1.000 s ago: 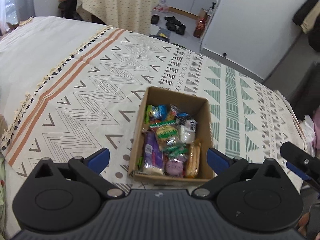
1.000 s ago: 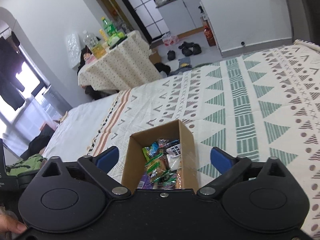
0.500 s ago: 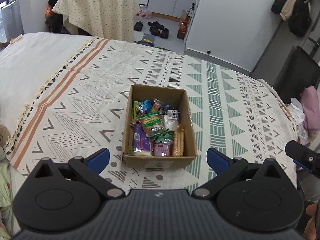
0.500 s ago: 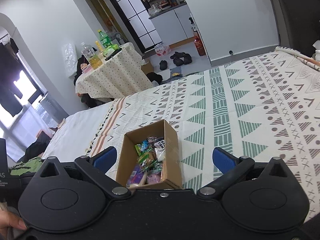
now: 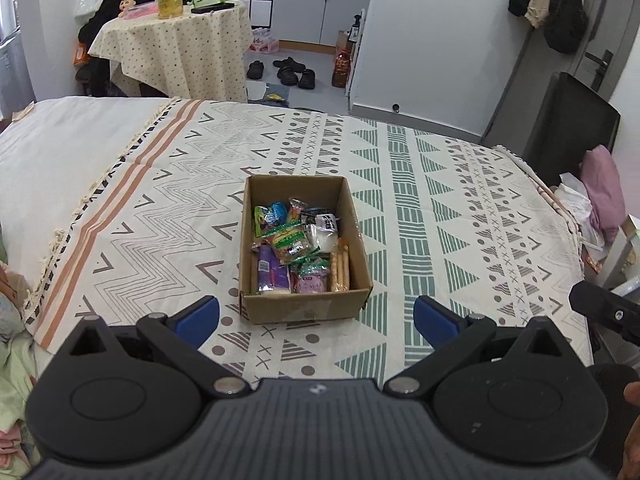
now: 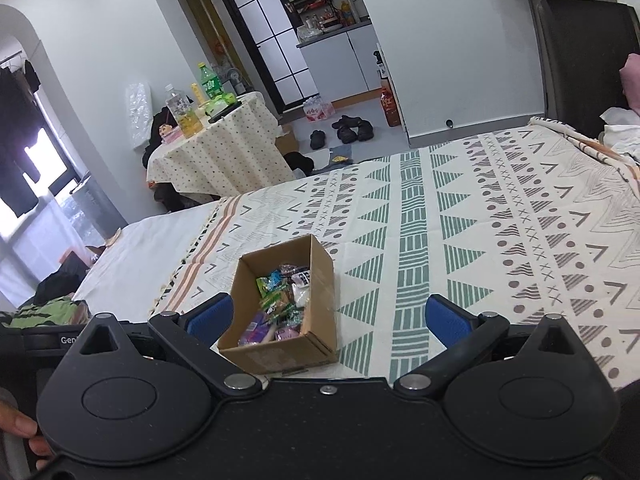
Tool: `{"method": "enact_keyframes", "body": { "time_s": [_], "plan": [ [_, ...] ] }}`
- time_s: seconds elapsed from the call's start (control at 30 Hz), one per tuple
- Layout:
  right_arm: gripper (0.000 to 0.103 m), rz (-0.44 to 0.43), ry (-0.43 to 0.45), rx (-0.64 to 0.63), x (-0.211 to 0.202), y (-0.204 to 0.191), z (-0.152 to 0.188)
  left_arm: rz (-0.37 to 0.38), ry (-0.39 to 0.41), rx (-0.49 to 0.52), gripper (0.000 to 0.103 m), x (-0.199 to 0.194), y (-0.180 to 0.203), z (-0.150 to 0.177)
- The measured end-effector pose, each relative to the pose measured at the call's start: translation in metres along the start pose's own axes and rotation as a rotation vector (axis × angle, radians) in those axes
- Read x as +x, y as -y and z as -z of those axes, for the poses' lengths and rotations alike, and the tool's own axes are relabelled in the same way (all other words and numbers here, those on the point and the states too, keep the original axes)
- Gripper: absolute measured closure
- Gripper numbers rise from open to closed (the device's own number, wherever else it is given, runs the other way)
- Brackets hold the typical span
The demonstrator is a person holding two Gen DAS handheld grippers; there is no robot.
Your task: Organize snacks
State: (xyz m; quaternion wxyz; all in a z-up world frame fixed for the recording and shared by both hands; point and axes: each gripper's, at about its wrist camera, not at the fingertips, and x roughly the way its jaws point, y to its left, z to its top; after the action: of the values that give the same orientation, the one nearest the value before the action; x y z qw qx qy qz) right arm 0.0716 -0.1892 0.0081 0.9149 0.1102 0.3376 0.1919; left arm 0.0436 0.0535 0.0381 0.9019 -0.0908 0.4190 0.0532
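Note:
An open cardboard box (image 5: 356,220) sits on the patterned bedspread (image 5: 460,208), filled with several wrapped snacks (image 5: 296,248): a purple pack, green packs, a white pack and a biscuit stick pack. My left gripper (image 5: 316,320) is open and empty, held back from the box's near wall. My right gripper (image 6: 326,318) is open and empty, also behind the box (image 6: 320,280), which lies a little left of centre there. The snacks (image 6: 280,300) show inside it.
The bedspread (image 6: 500,220) spreads wide around the box. A small draped table (image 5: 176,44) with bottles stands beyond the bed. Shoes (image 5: 288,70) lie on the floor. A dark chair (image 5: 560,120) and clothes stand at the right.
Both grippers have pulled back and up from the box, which now looks smaller and farther. Both stay open and empty.

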Motion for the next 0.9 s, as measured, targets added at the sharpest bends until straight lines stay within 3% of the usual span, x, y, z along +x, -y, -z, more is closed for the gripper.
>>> {"method": "enact_keyframes", "body": {
  "time_s": [0.9],
  "plan": [
    [0.0,0.067,0.019,-0.074,-0.049,-0.006,0.036,-0.006,0.061,0.061,0.0,-0.044,-0.006,0.031]
  ]
}}
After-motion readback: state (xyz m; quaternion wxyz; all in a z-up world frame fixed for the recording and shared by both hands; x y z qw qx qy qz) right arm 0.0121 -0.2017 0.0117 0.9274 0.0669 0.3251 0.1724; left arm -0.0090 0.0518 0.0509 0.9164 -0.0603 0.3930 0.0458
